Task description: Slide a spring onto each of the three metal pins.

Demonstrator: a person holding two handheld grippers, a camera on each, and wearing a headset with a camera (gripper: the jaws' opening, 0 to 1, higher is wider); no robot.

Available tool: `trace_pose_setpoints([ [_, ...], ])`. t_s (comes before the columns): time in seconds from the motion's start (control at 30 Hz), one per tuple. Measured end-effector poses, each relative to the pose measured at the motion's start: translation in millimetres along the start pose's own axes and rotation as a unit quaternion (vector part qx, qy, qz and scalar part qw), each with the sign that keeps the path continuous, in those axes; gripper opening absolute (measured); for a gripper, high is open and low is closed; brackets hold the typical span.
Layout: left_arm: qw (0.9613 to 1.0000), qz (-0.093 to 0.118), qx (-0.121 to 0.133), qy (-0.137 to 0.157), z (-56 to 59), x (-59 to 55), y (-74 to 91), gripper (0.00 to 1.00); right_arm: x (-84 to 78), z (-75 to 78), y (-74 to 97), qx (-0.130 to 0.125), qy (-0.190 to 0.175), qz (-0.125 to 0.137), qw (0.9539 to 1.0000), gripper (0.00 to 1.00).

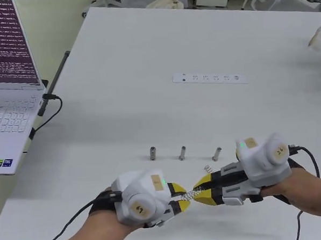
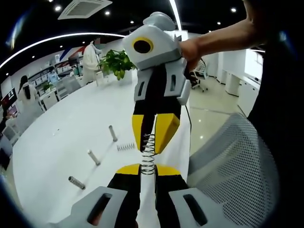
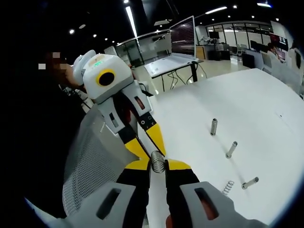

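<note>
Left gripper point(image 1: 182, 197) and right gripper point(image 1: 201, 191) meet tip to tip at the bottom centre of the head view. Each is clamped on one end of the same spring point(image 1: 192, 193), which spans the short gap between them above the worktop point(image 1: 148, 88). In the left gripper view the spring point(image 2: 148, 153) runs from between that gripper's own jaws up to the right gripper's yellow tips.

Three pins stand in a row just beyond the grippers:
- The left pin point(image 1: 153, 152) looks thicker and ribbed, so it appears to carry a spring.
- The middle pin point(image 1: 182, 152) and right pin point(image 1: 217, 153) appear bare.
- A loose spring point(image 1: 208, 168) lies on the worktop near the right pin.

Step in hand, as judged: re-gripping the held spring between the two grippers before fitting it to a bare pin.

Procedure:
1. Release one gripper only when the other holds its end firmly.
2. Grip near one end, leaving the far end and its bore free.
3. Bring the free end over a bare pin and line the spring's axis up with the pin's.
4. Lower it straight. Side load may bend the spring, and it could flick away.
5. Part the jaws only once the coils sit around the pin.
</note>
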State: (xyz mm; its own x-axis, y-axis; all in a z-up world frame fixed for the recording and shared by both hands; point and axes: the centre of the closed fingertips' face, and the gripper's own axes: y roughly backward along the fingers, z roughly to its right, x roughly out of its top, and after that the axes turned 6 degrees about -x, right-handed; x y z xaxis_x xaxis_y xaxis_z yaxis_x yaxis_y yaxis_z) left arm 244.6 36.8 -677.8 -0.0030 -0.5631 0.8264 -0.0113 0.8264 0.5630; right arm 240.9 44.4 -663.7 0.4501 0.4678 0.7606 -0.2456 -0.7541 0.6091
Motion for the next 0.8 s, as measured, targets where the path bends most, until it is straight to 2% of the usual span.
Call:
trace_pose_setpoints([
  [0.17,1.0000,0.008,-0.004,0.000,-0.3,4.8,-1.7,0.03,1.4,-1.7,-2.8,0.003,0.029,-0.021,0.9994,0.09],
  [0.33,0.9999,0.010,-0.008,-0.005,0.3,7.4,-2.3,0.02,4.7,-3.0,-2.2,0.007,0.072,-0.049,0.9961,0.09],
  [0.43,0.9999,0.009,-0.011,-0.008,0.3,8.0,-3.2,0.02,4.3,-3.3,-2.6,0.012,0.100,-0.073,0.9922,0.09],
  [0.73,0.9998,0.012,-0.017,-0.007,0.5,10.1,-4.1,0.02,1.9,-3.8,-4.9,0.020,0.147,-0.105,0.9834,0.09],
  [0.8,0.9997,0.013,-0.021,-0.005,1.9,10.0,-3.8,0.02,0.5,-5.9,-4.6,0.022,0.163,-0.114,0.9797,0.09],
])
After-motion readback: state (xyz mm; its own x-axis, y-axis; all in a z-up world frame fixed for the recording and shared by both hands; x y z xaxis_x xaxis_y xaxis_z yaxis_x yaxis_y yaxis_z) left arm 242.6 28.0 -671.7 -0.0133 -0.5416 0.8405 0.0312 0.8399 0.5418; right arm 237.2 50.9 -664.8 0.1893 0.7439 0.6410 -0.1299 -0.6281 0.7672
